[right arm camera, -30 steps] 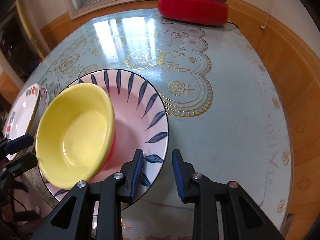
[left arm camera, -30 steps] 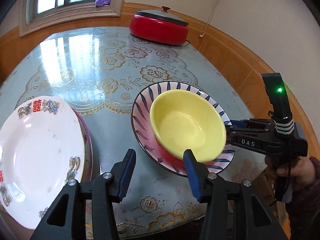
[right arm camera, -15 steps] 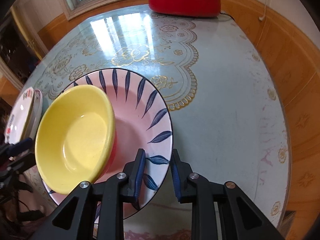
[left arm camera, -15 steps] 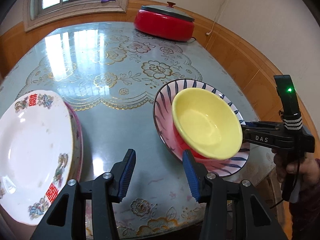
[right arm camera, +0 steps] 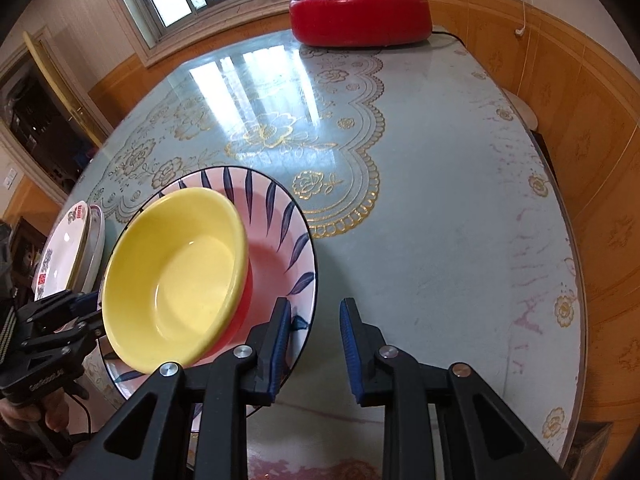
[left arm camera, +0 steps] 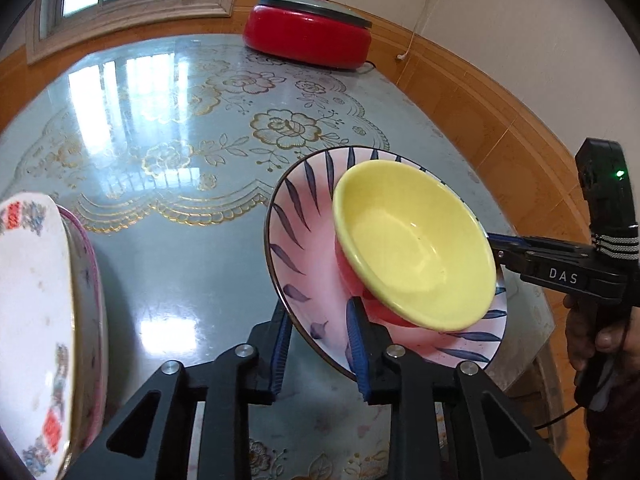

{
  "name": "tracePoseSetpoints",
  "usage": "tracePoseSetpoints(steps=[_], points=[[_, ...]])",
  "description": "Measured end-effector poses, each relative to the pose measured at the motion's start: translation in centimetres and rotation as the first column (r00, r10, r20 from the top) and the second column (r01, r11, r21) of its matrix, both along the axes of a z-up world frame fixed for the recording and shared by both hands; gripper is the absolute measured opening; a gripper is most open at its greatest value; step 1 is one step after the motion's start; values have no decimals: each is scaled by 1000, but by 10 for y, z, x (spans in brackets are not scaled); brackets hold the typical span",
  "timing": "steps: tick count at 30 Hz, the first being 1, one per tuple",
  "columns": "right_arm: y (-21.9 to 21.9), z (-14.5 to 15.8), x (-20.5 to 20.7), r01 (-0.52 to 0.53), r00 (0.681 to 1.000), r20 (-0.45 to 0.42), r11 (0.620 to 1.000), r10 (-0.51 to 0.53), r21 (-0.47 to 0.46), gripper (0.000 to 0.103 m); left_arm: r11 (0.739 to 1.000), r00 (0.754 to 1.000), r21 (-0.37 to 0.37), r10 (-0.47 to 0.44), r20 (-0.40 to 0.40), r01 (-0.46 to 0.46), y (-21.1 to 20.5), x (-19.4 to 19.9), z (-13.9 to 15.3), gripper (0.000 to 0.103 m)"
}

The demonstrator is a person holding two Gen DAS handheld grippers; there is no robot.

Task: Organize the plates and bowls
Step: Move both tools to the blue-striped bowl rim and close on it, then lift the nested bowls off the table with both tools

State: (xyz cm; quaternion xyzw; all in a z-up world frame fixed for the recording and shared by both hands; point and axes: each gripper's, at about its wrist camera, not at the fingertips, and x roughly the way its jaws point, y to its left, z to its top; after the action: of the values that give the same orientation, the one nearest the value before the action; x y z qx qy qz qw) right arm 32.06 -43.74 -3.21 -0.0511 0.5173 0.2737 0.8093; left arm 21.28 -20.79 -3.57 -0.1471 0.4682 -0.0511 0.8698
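Note:
A pink plate (left arm camera: 304, 240) with blue leaf marks is held tilted above the table. A yellow bowl (left arm camera: 412, 240), red outside, leans in it. My left gripper (left arm camera: 318, 344) straddles the plate's near rim; its jaws are closing, one pad under the rim and one on the inner face. My right gripper (left arm camera: 494, 246) is shut on the opposite rim. In the right wrist view the plate (right arm camera: 276, 248) and bowl (right arm camera: 176, 276) sit left of the right gripper (right arm camera: 314, 340), whose left finger lies against the rim. The left gripper (right arm camera: 94, 312) shows at the bowl's far side.
A white plate (left arm camera: 32, 300) lies on a pink-rimmed one (left arm camera: 94, 280) at the table's left edge. A red lidded electric pot (left arm camera: 308, 36) stands at the far side. The glass table top (left arm camera: 180, 140) stretches between. A hand (left arm camera: 592, 336) holds the right gripper's grip.
My left gripper has moved right and down to the pink plate, and its jaws have narrowed around the near rim. The right gripper has carried plate and bowl sideways.

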Motion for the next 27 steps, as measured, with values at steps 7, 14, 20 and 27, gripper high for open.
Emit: tracePoseSetpoints(steps=[7,14,20,27], points=[[10,-6,5,-19,1000,-22,1000,18,-9,21,997,1000,79,-11,-2,12,-5,11,0,25],[9,-17,14,5,998,-56,999,-2,45,22,997,1000,82,-7,8,7,-5,20,-13,29],[11,-23,14,-30,995,-89,998,35,59,22,999,1000,30,-14,-9,15,1,23,-19,31],[11,-30,15,-54,992,-107,994,63,90,26,997,998,64,-52,-19,53,-7,28,-19,23]])
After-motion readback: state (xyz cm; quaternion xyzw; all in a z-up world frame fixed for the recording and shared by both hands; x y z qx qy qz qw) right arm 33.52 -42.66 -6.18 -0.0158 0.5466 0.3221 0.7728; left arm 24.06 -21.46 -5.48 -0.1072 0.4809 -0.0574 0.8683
